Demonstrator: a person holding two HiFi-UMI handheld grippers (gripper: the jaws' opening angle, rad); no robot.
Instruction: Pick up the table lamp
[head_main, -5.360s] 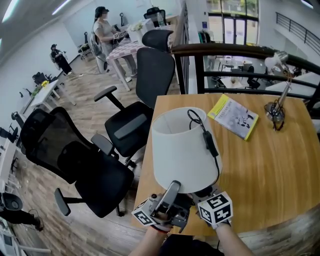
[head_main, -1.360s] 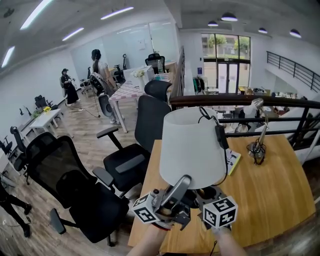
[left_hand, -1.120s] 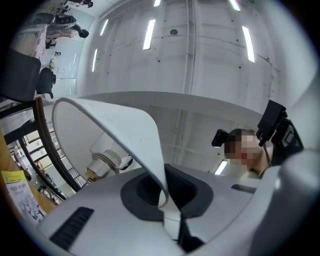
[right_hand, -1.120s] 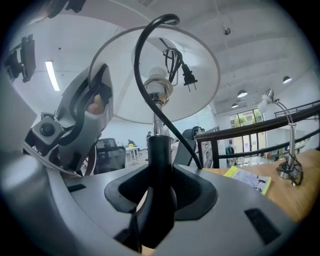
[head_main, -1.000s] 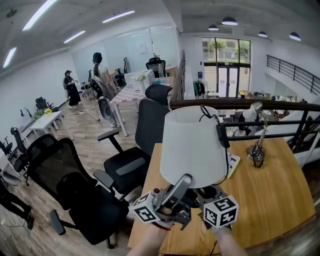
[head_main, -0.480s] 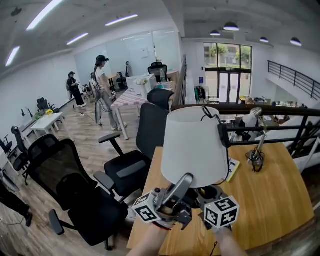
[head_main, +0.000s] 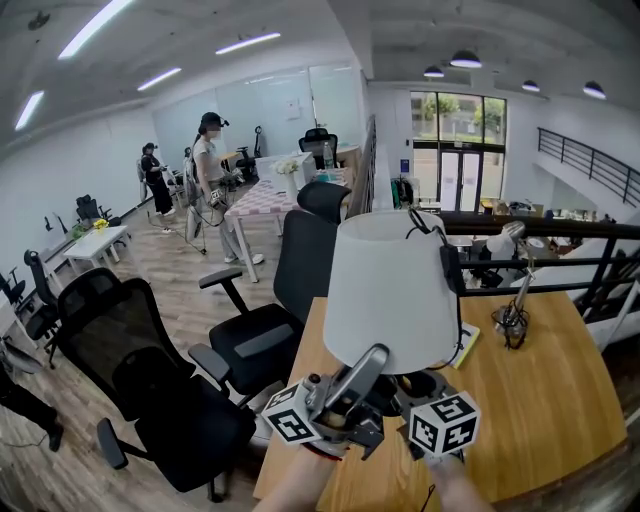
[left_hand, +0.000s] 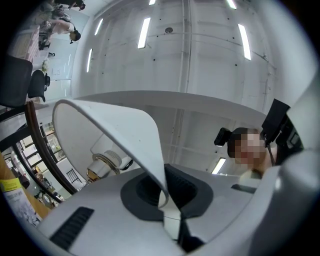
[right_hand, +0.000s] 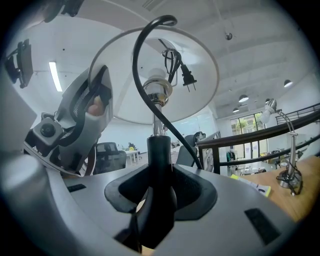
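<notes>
The table lamp has a white shade (head_main: 392, 290), a black stem (right_hand: 160, 165) and a black cord (head_main: 445, 262) draped over its top. Both grippers hold it upright above the near edge of the wooden table (head_main: 545, 400). My left gripper (head_main: 370, 362) is shut on the shade's lower rim (left_hand: 150, 145), which is pinched thin between the jaws of the left gripper (left_hand: 164, 200). My right gripper (head_main: 418, 388) sits under the shade. In the right gripper view, the right gripper (right_hand: 159, 200) is shut on the stem, below the bulb socket (right_hand: 157, 89) and the plug (right_hand: 188, 76).
A yellow booklet (head_main: 466, 345) and a small desk lamp with coiled cable (head_main: 512, 322) sit on the far part of the table. A dark railing (head_main: 545, 226) runs behind it. Black office chairs (head_main: 268, 330) (head_main: 130, 365) stand to the left. People (head_main: 212, 165) stand far back.
Since the earliest frame the view has tipped up and the lamp stands higher against the room. Over the last second lamp and grippers hold still. A person at the back has walked nearer.
</notes>
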